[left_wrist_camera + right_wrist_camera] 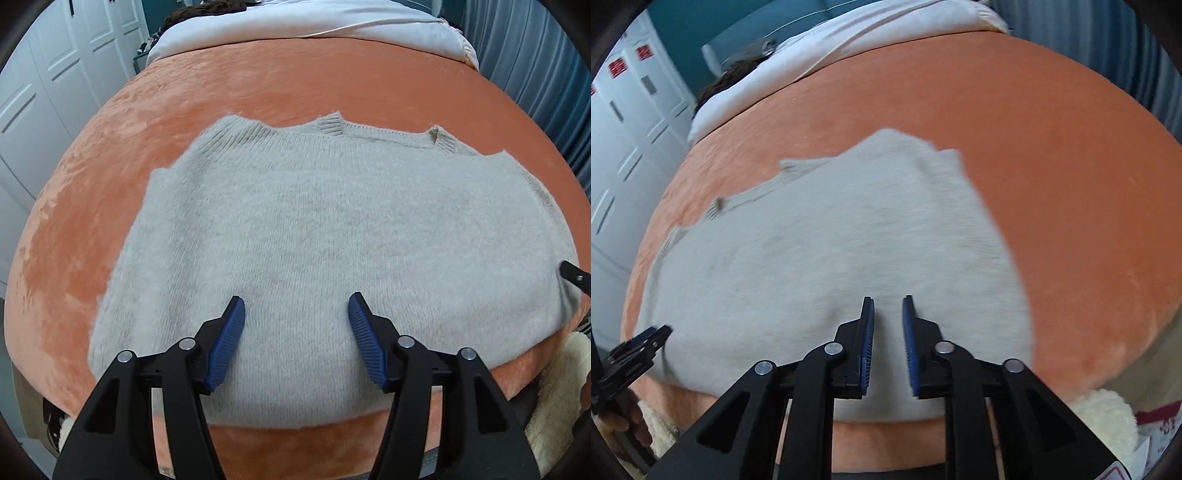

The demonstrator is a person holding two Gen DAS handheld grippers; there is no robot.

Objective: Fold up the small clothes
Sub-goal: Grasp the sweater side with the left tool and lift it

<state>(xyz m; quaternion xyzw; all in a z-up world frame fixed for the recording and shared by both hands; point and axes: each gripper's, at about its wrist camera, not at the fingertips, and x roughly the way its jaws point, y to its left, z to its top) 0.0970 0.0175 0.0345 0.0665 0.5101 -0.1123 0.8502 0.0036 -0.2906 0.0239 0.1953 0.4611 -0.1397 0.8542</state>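
Sweater [325, 236] lies flat on the orange bed [258, 92], sleeves seemingly tucked in, body not yet folded. Left hand-held gripper [296, 306] hovers wide apart above it; right hand-held gripper [888, 306] slightly apart, empty.

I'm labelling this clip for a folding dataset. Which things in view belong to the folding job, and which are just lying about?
Belong to the job:
- grey sweater, spread flat
- left gripper, jaws open over it
- right gripper, jaws slightly apart
- orange blanket, the folding surface

Just lying about:
- white bedding
- white wardrobe doors
- blue curtain
- cream fluffy thing
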